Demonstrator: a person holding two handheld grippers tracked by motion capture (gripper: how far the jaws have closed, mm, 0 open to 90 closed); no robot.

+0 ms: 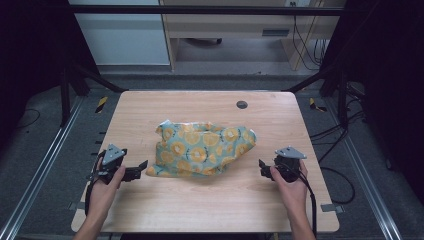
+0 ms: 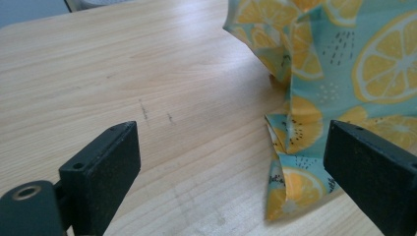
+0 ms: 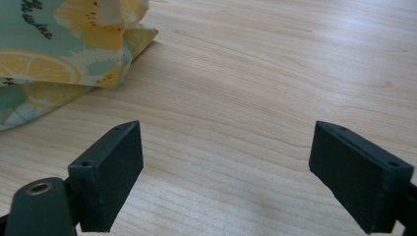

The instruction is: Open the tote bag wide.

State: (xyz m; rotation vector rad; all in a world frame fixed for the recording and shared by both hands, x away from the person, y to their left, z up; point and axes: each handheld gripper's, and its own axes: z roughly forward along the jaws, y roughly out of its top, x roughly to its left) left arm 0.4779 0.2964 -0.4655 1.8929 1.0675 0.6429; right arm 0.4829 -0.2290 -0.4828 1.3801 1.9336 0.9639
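Note:
A crumpled cloth (image 1: 202, 148) printed with orange slices on teal lies in the middle of the wooden table (image 1: 200, 200). My left gripper (image 1: 141, 168) stands open just off the cloth's near left corner, apart from it. In the left gripper view that corner of the cloth (image 2: 300, 147) lies just inside the right jaw, untouched, with my left gripper (image 2: 231, 167) low over the wood. My right gripper (image 1: 262, 168) is open to the right of the cloth, a short way off. The right gripper view has the cloth (image 3: 64, 54) at upper left and my right gripper (image 3: 228, 169) over bare wood.
A small dark round grommet (image 1: 242, 104) sits in the table near the far edge. Black frame bars (image 1: 80, 75) stand at the table's far corners. Cables (image 1: 340, 175) trail on the floor at right.

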